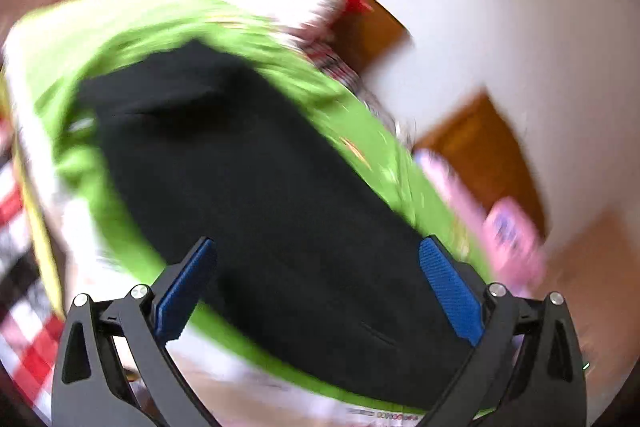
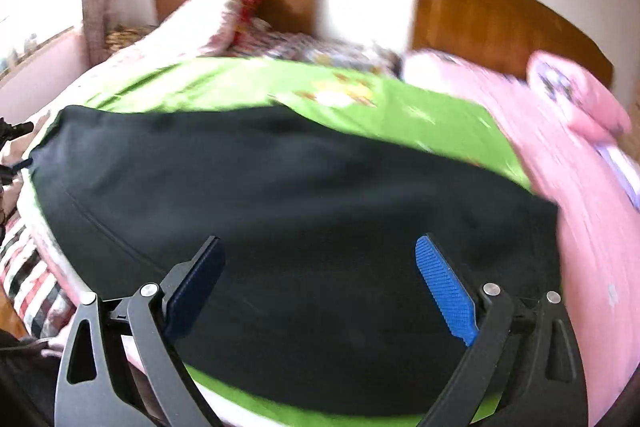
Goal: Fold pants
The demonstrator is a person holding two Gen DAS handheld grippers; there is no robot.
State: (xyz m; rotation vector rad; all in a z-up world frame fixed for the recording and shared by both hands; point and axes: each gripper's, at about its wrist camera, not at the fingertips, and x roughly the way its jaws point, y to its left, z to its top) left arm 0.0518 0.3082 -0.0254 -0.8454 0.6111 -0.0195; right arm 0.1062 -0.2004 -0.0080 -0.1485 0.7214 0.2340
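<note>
Left claw (image 1: 318,291), black arms with blue ribbed pads, filled the lower frame, spread wide, gripping nothing. Beyond it, black soft-fabric pants (image 1: 256,187) lay flat on a bright green printed bedsheet (image 1: 132,39), running from upper left to lower right. Right claw (image 2: 320,291) likewise gaped wide and empty; the pants (image 2: 280,211) spanned centre frame. Pink quilt (image 2: 560,155) at right, brown wooden headboard (image 2: 500,19) upper right. Both views motion-blurred.
</note>
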